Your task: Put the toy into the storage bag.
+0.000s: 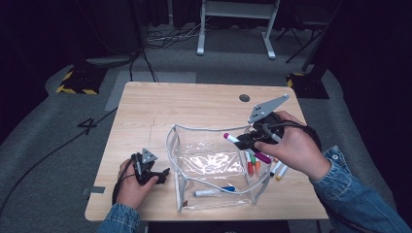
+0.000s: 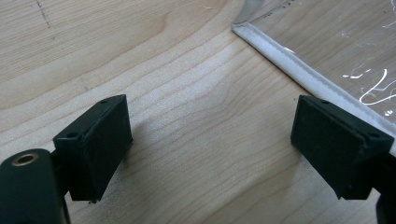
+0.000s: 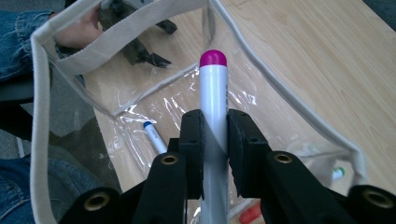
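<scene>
Right claw (image 3: 215, 140) clamped on purple marker (image 3: 213, 93) above the open clear pouch (image 1: 214, 162), blue marker (image 1: 214, 191) inside below it; left claw (image 2: 210, 154) apart on desk (image 1: 194, 104) beside pouch.

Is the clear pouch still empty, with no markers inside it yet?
No, in the high view a blue-capped marker already lies inside the clear pouch, near its front edge.

Left claw (image 1: 163, 174) rests low, jaws spread wide; right claw (image 1: 241, 141) raised, jaws clamped
</scene>
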`<state>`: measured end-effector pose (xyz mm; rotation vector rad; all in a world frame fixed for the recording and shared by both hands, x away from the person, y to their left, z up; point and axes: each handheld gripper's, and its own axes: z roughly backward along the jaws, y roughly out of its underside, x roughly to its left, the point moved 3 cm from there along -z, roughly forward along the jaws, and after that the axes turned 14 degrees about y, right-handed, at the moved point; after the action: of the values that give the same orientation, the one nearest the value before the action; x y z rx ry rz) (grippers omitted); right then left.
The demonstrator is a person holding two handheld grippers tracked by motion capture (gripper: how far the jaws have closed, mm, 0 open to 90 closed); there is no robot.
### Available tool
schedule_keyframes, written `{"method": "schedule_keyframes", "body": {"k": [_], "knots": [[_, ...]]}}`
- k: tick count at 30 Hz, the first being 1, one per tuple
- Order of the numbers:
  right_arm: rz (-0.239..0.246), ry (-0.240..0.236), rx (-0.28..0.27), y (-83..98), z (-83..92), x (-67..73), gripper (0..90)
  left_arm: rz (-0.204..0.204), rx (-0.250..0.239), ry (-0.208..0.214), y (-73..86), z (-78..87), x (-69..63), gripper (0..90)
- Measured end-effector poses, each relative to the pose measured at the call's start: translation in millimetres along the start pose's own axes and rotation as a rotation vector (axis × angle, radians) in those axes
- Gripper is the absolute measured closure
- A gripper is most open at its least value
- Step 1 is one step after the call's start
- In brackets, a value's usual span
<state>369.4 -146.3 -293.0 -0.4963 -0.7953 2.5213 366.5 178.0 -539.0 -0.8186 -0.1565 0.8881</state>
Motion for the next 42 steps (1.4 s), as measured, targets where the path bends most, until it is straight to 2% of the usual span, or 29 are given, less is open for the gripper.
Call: {"method": "schedule_keyframes", "body": {"k": [6,10,15,17,20,23,27,29,36,38,40,41,42], "knots": [[0.04,-0.039,-0.002,-11.9,-12.4,14.0,77.0,0.0,0.0,0.0,0.0,0.0,0.0,12.7],[0.08,-0.075,0.024,-14.6,-26.2,26.3,77.0,0.0,0.001,0.0,0.0,0.1,0.0,12.7],[0.101,-0.1,0.049,-15.5,-37.1,34.9,77.0,0.0,0.0,0.0,0.0,0.0,0.0,12.7],[0.124,-0.122,0.06,-16.2,-44.6,41.1,77.0,0.0,0.003,0.001,0.0,0.2,0.0,12.7],[0.137,-0.131,0.072,-16.4,-49.6,45.7,76.9,-0.001,0.001,0.0,0.0,0.1,0.0,12.7],[0.176,-0.143,0.089,-16.4,-58.2,52.9,76.9,-0.001,0.001,0.0,0.0,0.1,0.1,12.7],[0.228,-0.146,0.118,-15.7,-69.6,61.2,76.9,-0.001,0.001,0.0,0.0,0.1,0.1,12.7],[0.249,-0.155,0.158,-14.2,-77.1,66.7,76.9,0.0,0.0,0.0,0.0,0.0,0.0,12.7],[0.28,-0.176,0.21,-9.0,-95.0,74.0,76.9,0.0,0.0,0.0,0.0,0.0,0.0,12.7],[0.316,-0.186,0.221,-6.9,-100.8,77.0,76.9,0.0,0.003,0.001,0.0,0.2,0.0,12.7],[0.336,-0.18,0.26,-3.1,-109.0,80.2,76.9,-0.001,0.001,0.0,0.0,0.1,0.1,12.7],[0.336,-0.18,0.26,-3.1,-109.0,80.2,76.9,0.0,0.001,0.0,0.0,0.1,0.1,12.7],[0.341,-0.19,0.29,0.0,-114.8,82.0,76.9,-0.001,0.001,0.0,0.0,0.1,0.1,12.7]]}}
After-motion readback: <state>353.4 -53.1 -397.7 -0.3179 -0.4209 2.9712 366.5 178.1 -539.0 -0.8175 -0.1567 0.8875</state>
